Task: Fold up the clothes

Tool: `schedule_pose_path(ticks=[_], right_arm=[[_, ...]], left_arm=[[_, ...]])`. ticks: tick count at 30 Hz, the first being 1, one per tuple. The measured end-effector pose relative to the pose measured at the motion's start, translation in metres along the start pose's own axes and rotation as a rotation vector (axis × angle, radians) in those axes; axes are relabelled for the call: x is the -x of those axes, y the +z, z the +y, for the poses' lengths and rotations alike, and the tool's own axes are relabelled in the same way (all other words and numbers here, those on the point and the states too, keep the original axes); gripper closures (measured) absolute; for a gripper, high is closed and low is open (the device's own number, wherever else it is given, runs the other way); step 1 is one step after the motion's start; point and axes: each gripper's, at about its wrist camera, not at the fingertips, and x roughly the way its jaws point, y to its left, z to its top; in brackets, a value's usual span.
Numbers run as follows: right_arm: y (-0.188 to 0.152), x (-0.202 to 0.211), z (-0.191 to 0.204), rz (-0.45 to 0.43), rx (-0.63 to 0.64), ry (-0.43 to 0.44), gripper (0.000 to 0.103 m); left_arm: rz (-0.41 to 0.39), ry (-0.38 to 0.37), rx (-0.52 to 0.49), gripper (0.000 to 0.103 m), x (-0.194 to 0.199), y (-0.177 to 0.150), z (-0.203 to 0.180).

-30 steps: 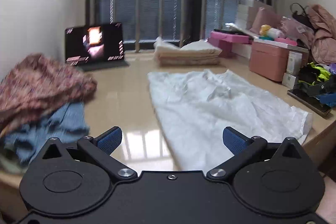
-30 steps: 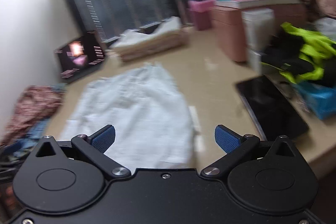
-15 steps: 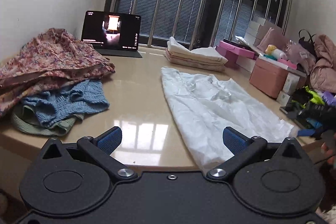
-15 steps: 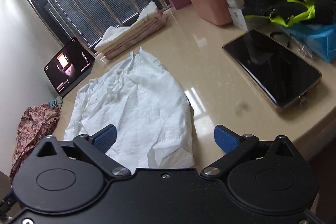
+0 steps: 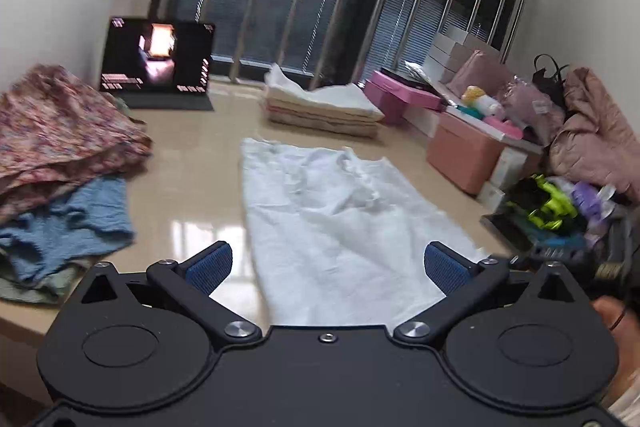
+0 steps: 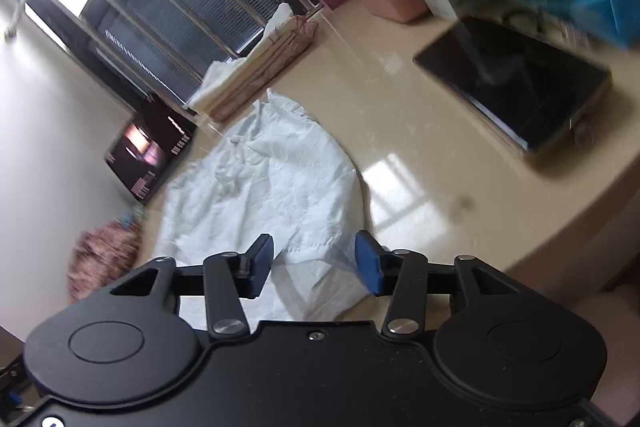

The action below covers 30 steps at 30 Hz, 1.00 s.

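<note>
A white garment [image 5: 332, 219] lies spread flat on the beige table [image 5: 192, 163], its near hem at the table's front edge. My left gripper [image 5: 328, 265] is wide open and empty, hovering over that near hem. In the right wrist view the same white garment [image 6: 272, 195] lies below my right gripper [image 6: 315, 261], which is tilted and half closed, with the jaws on either side of the garment's near corner but not gripping it.
A pile of floral and blue clothes [image 5: 60, 163] sits at the left. A stack of folded clothes [image 5: 320, 107] and a lit tablet [image 5: 158, 61] stand at the back. Pink boxes [image 5: 464, 147] and clutter fill the right. A dark phone [image 6: 516, 83] lies near the right edge.
My right gripper has tilted, narrowed its jaws and come down to the garment's near corner. My left gripper has moved closer over the near hem, still wide open.
</note>
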Motion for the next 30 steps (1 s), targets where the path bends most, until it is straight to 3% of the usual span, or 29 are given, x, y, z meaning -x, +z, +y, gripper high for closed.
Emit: schedule_pose_path(ticks=[8, 10, 12, 13, 18, 21, 23, 26, 30], right_arm=[[-0.001, 0.001, -0.023, -0.003, -0.092, 0.059, 0.063], [-0.001, 0.001, -0.028, -0.004, -0.105, 0.062, 0.074], [0.000, 0.000, -0.033, -0.006, -0.118, 0.065, 0.097], [0.000, 0.000, -0.036, -0.006, -0.124, 0.066, 0.101], [0.000, 0.001, -0.044, -0.016, -0.141, 0.102, 0.103], [-0.001, 0.002, -0.041, -0.024, -0.098, 0.110, 0.102], [0.000, 0.006, -0.033, -0.050, -0.024, 0.100, 0.102], [-0.001, 0.014, -0.005, -0.095, 0.192, 0.052, 0.102], [-0.011, 0.019, 0.038, -0.133, 0.502, 0.005, 0.102]], left_arm=[[0.053, -0.044, -0.034, 0.000, -0.041, 0.049, -0.055], [0.077, -0.057, -0.051, 0.000, -0.055, 0.052, -0.071], [0.106, -0.067, -0.057, 0.000, -0.070, 0.054, -0.085], [0.122, -0.072, -0.054, 0.000, -0.078, 0.055, -0.092], [0.197, -0.101, -0.023, 0.000, -0.115, 0.063, -0.121], [0.252, -0.092, -0.054, 0.000, -0.144, 0.067, -0.136], [0.313, -0.045, -0.057, 0.000, -0.167, 0.065, -0.144], [0.376, -0.045, -0.004, 0.001, -0.198, 0.068, -0.151], [0.391, 0.019, -0.019, 0.005, -0.235, 0.077, -0.168]])
